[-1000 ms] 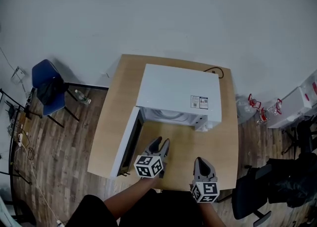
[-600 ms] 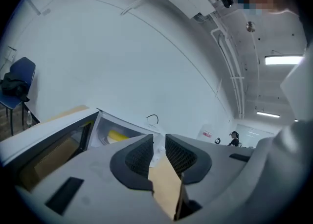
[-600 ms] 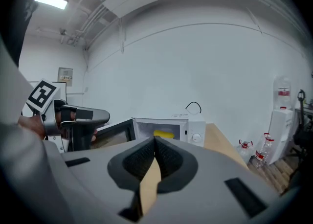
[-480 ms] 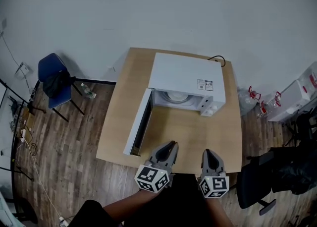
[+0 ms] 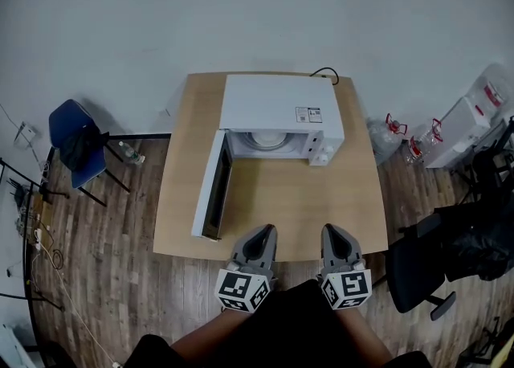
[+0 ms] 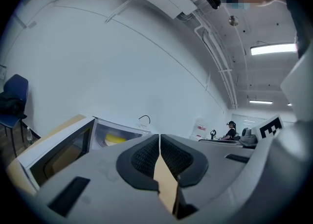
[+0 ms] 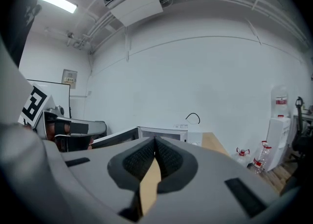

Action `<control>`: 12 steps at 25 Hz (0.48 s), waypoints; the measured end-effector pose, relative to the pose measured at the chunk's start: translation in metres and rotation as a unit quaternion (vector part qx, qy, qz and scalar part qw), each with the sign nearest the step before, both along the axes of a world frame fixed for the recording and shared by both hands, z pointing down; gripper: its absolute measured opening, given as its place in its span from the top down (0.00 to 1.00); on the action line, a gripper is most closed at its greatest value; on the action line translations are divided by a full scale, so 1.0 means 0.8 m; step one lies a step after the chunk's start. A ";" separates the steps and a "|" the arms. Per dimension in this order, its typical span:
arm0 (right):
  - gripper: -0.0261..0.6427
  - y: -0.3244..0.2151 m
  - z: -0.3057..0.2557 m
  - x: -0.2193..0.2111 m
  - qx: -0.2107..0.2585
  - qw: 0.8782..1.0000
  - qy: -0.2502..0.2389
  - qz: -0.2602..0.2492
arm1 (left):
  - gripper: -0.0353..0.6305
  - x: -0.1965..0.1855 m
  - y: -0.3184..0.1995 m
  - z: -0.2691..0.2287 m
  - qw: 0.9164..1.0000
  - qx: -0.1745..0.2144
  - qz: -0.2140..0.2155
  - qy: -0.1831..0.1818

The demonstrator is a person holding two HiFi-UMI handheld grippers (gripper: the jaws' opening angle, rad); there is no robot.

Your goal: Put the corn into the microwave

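A white microwave [image 5: 281, 109] stands at the back of the wooden table [image 5: 265, 206], its door [image 5: 210, 190] swung open to the left. In the left gripper view something yellow, likely the corn [image 6: 115, 139], lies inside the microwave [image 6: 112, 137] behind the open door. The head view shows only a white plate [image 5: 265, 140] in the cavity. My left gripper [image 5: 265, 232] [image 6: 159, 137] hangs over the table's front edge, shut with nothing between its pads. My right gripper [image 5: 332, 232] [image 7: 155, 141] hangs beside it, also shut and empty. Both point at the microwave.
A blue chair [image 5: 76, 145] with a dark bag stands on the wood floor to the left. Water bottles [image 5: 401, 141] and a white unit [image 5: 470, 121] stand to the right. A black office chair [image 5: 422, 266] is near the table's right front corner. A black cable [image 5: 325, 75] loops behind the microwave.
Both grippers have drawn back from the microwave's front to the table's near edge. The left jaws, apart a second ago, have come together.
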State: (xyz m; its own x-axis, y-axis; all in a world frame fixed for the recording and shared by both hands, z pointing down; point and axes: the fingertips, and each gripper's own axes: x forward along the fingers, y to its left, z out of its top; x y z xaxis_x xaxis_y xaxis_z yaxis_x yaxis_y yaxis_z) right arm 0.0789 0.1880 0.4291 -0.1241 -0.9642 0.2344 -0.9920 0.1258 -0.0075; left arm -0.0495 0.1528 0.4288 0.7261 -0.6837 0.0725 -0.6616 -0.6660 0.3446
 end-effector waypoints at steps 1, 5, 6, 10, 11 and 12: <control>0.87 0.001 -0.002 0.001 0.002 1.000 0.001 -0.001 | 0.92 0.000 0.000 -0.003 1.000 0.003 -0.002 -0.004; 0.87 0.004 -0.015 0.004 0.011 1.000 0.003 -0.009 | 0.92 0.001 0.005 -0.020 0.999 0.026 -0.013 -0.026; 0.87 0.006 -0.017 0.005 0.013 1.000 0.004 -0.009 | 0.92 0.002 0.008 -0.022 0.999 0.028 -0.016 -0.029; 0.87 0.011 -0.014 0.009 0.012 1.000 0.006 -0.009 | 0.92 0.004 0.013 -0.022 0.998 0.031 -0.032 -0.035; 0.87 0.013 -0.014 0.009 0.013 1.000 0.008 -0.010 | 0.92 0.004 0.015 -0.022 0.998 0.032 -0.036 -0.037; 0.87 0.015 -0.015 0.009 0.014 1.000 0.009 -0.012 | 0.92 0.004 0.017 -0.022 0.998 0.032 -0.038 -0.038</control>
State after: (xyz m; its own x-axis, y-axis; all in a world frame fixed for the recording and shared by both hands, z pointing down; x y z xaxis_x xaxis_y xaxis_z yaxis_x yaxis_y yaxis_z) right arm 0.0859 0.1997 0.4167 -0.1428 -0.9674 0.2089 -0.9887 0.1492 0.0151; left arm -0.0462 0.1661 0.4111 0.6661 -0.7416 0.0798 -0.7336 -0.6319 0.2501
